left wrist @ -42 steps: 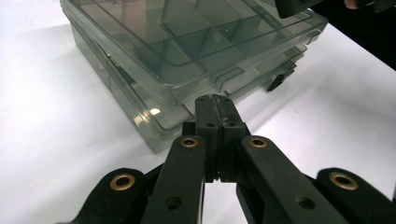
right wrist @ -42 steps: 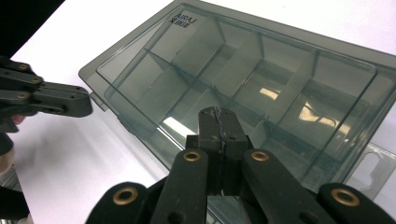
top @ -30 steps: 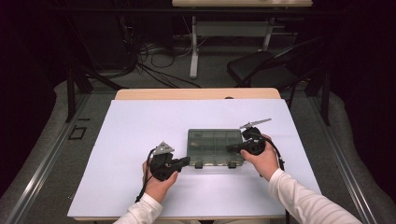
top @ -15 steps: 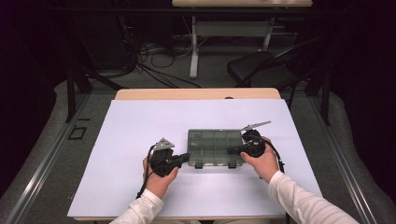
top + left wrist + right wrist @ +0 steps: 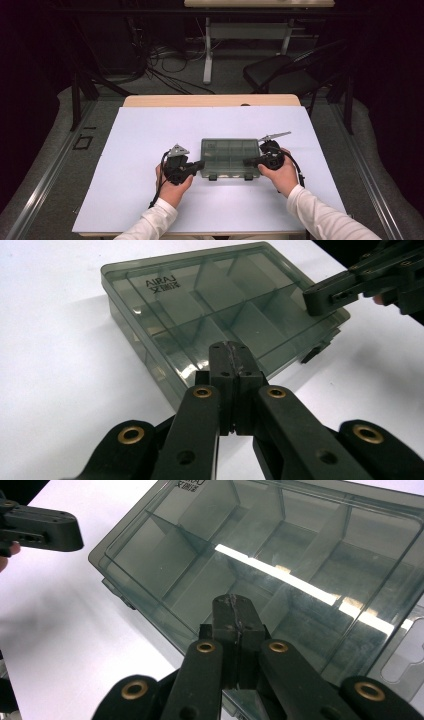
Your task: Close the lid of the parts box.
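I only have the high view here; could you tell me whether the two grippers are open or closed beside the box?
Observer: Both are shut. In the left gripper view the left gripper has its jaws pressed together, empty.
Operator: Thank you. And the right one?
Observer: The right gripper is also shut and empty, its tip over the compartment box.
Operator: Is anything inside the box?
Observer: Through the clear lid, the compartments I can see look empty, with only dividers showing.
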A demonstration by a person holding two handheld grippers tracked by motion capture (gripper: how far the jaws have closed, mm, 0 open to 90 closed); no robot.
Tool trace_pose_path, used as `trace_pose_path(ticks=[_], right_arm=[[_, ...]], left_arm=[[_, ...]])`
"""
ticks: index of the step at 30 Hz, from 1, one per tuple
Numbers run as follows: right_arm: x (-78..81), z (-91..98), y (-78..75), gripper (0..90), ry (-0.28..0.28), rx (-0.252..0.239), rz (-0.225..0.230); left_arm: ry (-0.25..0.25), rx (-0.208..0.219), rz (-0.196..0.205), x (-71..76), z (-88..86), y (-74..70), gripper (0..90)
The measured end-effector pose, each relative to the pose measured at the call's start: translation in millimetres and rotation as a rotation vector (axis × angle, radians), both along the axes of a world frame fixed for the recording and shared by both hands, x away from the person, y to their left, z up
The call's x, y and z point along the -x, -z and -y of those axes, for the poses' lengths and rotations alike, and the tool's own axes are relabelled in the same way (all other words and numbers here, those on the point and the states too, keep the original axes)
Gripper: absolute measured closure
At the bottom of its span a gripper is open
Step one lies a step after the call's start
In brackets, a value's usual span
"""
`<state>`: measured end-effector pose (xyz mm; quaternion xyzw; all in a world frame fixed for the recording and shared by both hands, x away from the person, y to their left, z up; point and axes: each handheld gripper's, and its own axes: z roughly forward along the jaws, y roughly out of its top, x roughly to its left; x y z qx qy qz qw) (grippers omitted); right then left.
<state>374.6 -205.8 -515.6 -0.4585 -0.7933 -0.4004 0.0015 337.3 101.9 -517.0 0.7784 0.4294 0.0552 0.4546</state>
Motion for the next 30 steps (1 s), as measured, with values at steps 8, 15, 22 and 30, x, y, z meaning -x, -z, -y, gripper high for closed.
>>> trace_pose_path(ticks=[8,15,22,30], right_arm=[[0.8,1.1,3.6,90.0,0.004,-0.01,0.001],[1.3,0.9,3.4,90.0,0.003,-0.004,0.004],[1.9,0.3,3.5,90.0,0.003,-0.006,0.009],[3.0,-0.4,3.3,88.6,0.008,-0.007,0.013]], left_arm=[[-0.007,-0.018,-0.017,-2.6,0.6,11.6,90.0],[-0.007,-0.019,-0.014,-2.8,0.7,11.8,90.0],[-0.01,-0.021,-0.011,-2.0,1.2,11.7,89.9],[-0.003,-0.023,-0.014,-1.4,1.1,11.2,88.4]])
